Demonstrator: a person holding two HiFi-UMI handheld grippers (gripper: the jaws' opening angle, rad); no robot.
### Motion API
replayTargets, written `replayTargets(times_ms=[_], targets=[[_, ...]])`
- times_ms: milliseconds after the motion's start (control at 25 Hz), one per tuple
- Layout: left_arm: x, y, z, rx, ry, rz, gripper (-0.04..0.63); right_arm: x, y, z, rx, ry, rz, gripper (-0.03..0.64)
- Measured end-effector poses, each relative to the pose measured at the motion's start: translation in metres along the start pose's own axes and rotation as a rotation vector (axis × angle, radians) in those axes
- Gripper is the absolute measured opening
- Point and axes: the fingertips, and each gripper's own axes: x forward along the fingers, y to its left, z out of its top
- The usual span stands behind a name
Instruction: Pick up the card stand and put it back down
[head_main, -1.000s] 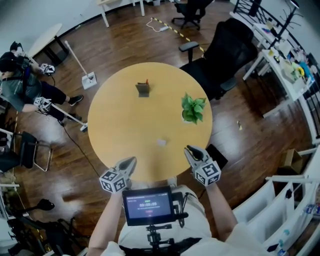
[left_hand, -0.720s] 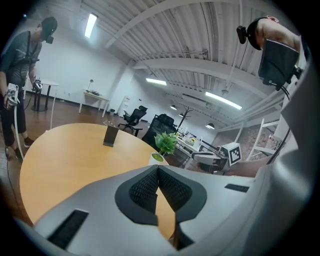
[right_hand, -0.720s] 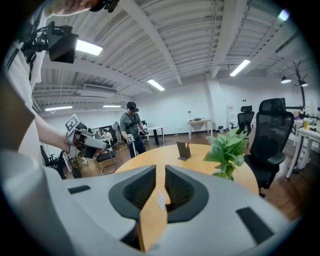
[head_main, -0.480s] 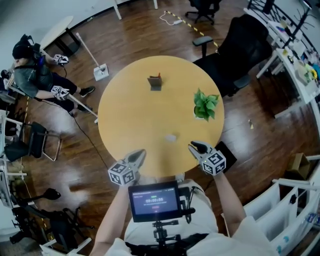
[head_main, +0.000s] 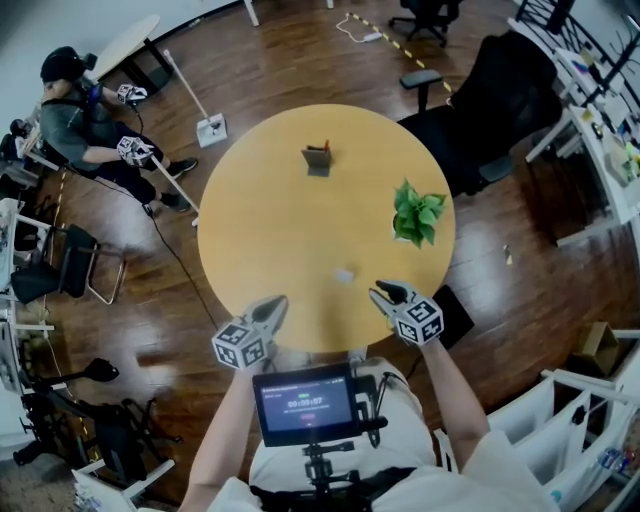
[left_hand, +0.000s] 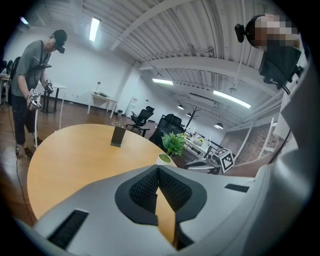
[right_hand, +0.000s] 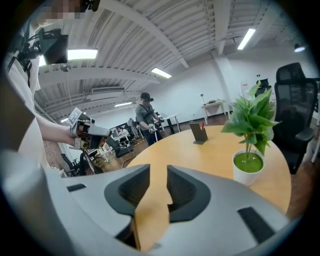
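Note:
The card stand (head_main: 318, 158), a small dark upright holder with a red bit at its top, stands on the far side of the round wooden table (head_main: 260, 230). It also shows far off as the card stand (left_hand: 118, 135) and the card stand (right_hand: 199, 133). My left gripper (head_main: 270, 306) hovers over the near table edge, its jaws shut and empty, as the left gripper (left_hand: 158, 172) shows. My right gripper (head_main: 383, 293) hangs at the near right edge. The jaws of the right gripper (right_hand: 158, 185) have just been opening and stand apart with only tabletop between them. Both are far from the stand.
A potted green plant (head_main: 418, 213) stands on the table's right side, ahead of my right gripper. A small pale scrap (head_main: 345, 274) lies near the front edge. A black office chair (head_main: 490, 100) is behind the table at right; a person (head_main: 85, 125) stands at far left.
My right gripper's jaws have parted and it has sunk closer to the table edge. The head view has shifted a little. The left gripper stays put.

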Motion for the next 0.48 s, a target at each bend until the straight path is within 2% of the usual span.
replayTargets(times_ms=[240, 480], targets=[[0.014, -0.009, 0.004, 0.008, -0.019, 0.014, 0.000, 0.010, -0.008, -0.001, -0.033, 0.026, 0.026, 0.138], [0.022, -0.021, -0.002, -0.007, -0.004, -0.019, 0.000, 0.011, -0.012, -0.010, -0.033, 0.074, 0.009, 0.138]])
